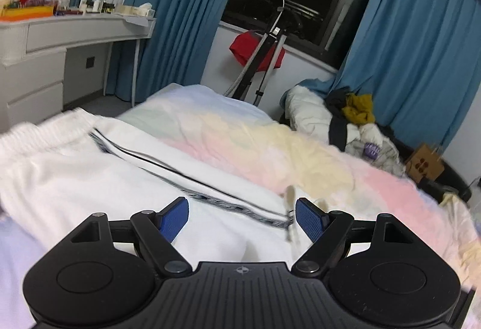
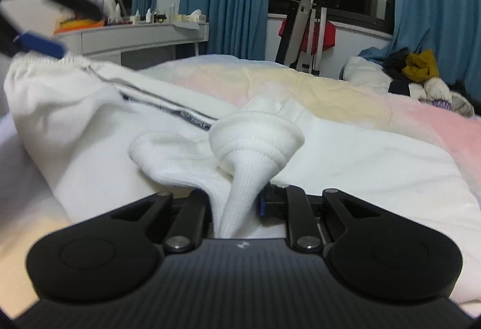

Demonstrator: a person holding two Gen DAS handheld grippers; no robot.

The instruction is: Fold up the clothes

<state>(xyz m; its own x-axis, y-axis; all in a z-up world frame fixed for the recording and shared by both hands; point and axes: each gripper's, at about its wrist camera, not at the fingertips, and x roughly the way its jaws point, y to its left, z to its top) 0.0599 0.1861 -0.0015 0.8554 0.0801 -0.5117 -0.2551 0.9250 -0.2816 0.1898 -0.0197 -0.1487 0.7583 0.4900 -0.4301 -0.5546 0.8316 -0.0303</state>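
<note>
two hand-held grippers are seen: the right hand-held gripper (image 2: 240,199) is clamped on a ribbed cuff (image 2: 243,178) of the white sweatpants (image 1: 90,175), the left hand-held gripper (image 1: 242,219) is spread wide above them, holding nothing. the sweatpants are spread on the pastel bed (image 1: 300,145).

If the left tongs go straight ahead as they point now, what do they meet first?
Probably the white pants: the open left tongs hang just above the fabric, near its striped side seam. Depth is unclear.
</note>
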